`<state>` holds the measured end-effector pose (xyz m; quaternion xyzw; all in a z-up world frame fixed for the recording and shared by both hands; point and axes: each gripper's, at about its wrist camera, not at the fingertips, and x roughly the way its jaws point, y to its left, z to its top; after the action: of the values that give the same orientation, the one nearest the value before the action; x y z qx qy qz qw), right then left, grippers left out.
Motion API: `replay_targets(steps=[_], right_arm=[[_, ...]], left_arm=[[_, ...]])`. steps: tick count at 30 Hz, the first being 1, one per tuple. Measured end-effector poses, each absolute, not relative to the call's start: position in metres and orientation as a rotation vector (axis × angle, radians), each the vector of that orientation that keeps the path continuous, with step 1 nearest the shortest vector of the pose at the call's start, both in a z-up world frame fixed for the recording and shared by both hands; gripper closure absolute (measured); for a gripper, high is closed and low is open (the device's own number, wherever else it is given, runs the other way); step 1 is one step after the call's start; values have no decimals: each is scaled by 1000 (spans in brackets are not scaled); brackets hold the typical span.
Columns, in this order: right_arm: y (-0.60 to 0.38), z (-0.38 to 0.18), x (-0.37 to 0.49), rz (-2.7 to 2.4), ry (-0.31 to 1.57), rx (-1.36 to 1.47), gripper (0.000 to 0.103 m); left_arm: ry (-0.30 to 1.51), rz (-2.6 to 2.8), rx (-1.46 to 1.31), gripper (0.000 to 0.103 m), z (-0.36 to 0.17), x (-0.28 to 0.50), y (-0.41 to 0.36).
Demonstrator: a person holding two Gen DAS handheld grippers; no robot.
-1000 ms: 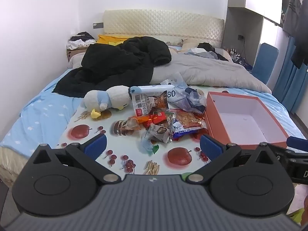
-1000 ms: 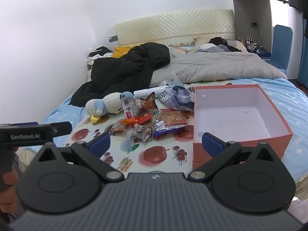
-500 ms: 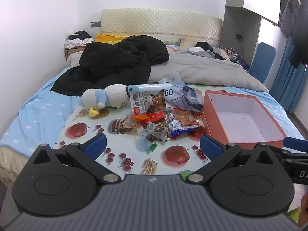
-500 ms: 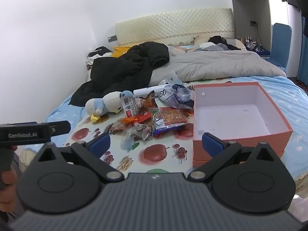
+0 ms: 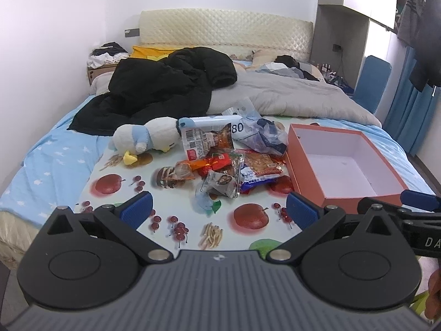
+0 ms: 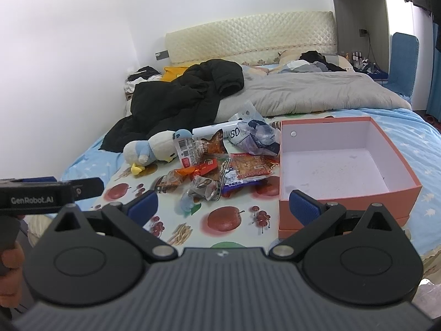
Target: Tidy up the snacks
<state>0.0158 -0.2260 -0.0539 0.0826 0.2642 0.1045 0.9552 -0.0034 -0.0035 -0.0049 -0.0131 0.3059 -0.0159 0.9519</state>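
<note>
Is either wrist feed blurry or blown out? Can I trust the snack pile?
Left wrist: snack pile sharp, evenly lit; fisheye bends the wardrobe, which is bright. Right wrist: pile equally sharp, orange box interior clear; corners darken, headboard curves.

Heaped in a messy pile of snacks (image 5: 220,162) on the fruit-print mat (image 5: 176,209): shiny red, orange, clear and blue packets, lying flat and overlapping. Just right of the pile, an orange box (image 5: 308,176) with white inside, open, nothing in it.
</note>
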Motion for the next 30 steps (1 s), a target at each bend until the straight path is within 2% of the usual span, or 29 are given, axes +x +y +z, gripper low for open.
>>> replay_targets(steps=[30], right_arm=[[-231,-60,-9,196,496,132,0]], left_arm=[[671,-89,-60,0,-9,-10,7]])
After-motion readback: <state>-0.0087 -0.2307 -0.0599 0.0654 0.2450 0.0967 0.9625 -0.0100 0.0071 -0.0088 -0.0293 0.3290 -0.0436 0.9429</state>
